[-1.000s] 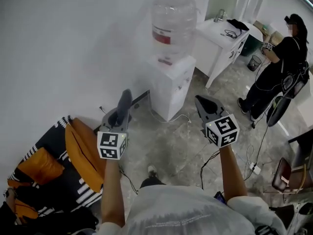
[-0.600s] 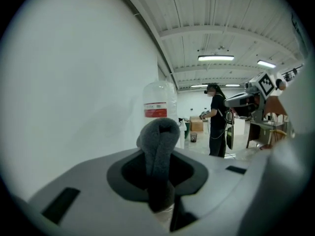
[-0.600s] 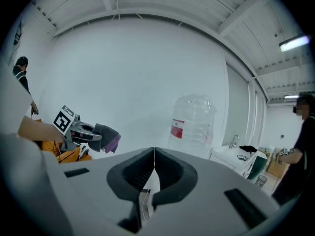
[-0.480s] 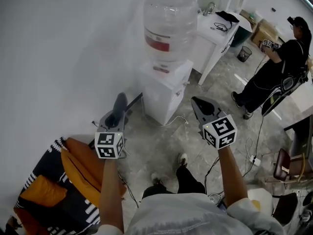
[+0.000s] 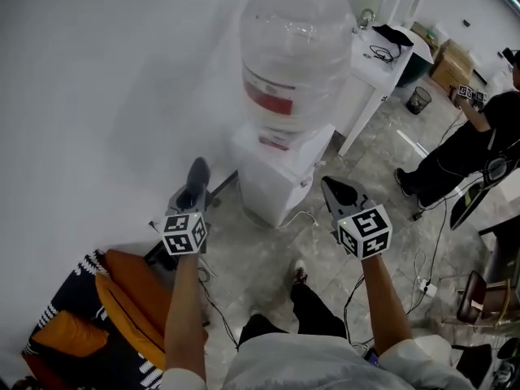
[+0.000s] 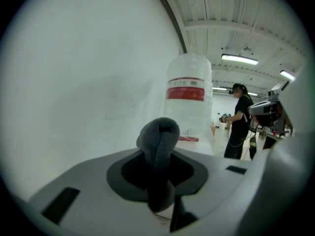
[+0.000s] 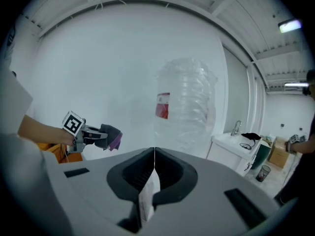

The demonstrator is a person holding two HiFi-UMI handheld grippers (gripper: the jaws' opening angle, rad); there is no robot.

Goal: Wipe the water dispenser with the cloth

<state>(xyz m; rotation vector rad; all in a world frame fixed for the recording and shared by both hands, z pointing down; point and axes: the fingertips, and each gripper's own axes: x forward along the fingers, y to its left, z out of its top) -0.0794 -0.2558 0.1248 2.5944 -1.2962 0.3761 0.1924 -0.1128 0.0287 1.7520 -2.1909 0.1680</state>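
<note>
- While the left gripper (image 5: 195,189) is clenched on the grey cloth (image 6: 158,144), the folded cloth stands up from between its jaws.
- The water dispenser (image 5: 280,173) stands against the white wall (image 5: 97,71), just ahead of both grippers, with a big clear bottle (image 5: 296,47) on top.
- The cloth is near the dispenser's left side, not touching it.
- The right gripper (image 5: 338,193) has its jaws pressed together and holds nothing.
</note>
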